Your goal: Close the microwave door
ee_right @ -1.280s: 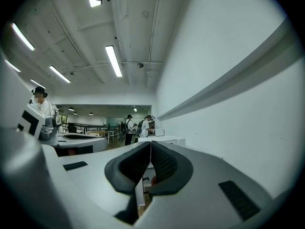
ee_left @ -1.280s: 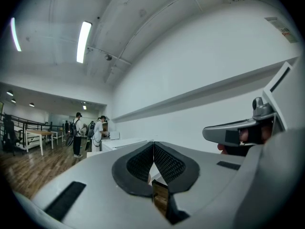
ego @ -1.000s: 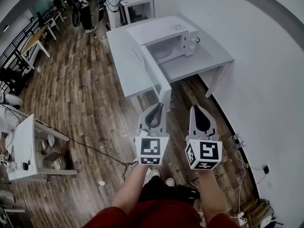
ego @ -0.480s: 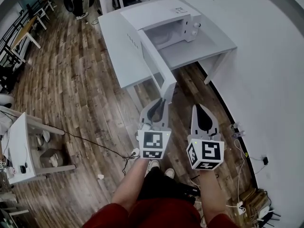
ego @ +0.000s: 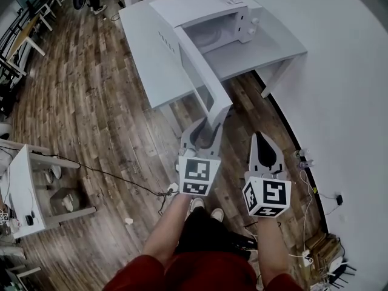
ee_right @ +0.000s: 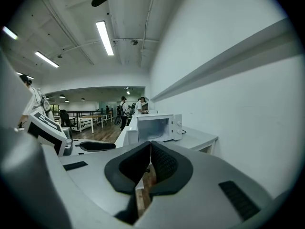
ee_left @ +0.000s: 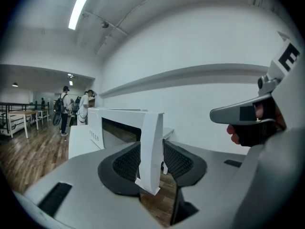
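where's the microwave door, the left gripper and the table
microwave door (ego: 200, 77): head view, on its open panel
left gripper (ego: 205, 130): head view, midway between its fingertips
table (ego: 144, 65): head view, bare top near its left edge

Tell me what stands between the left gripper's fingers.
The open microwave door's free edge, seen in the left gripper view. The left gripper has just been opening its fingers around it.

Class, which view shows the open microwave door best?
Head view: the whole door, swung out from the microwave. Left gripper view shows mainly its near edge; right gripper view, the distant microwave, door unclear.
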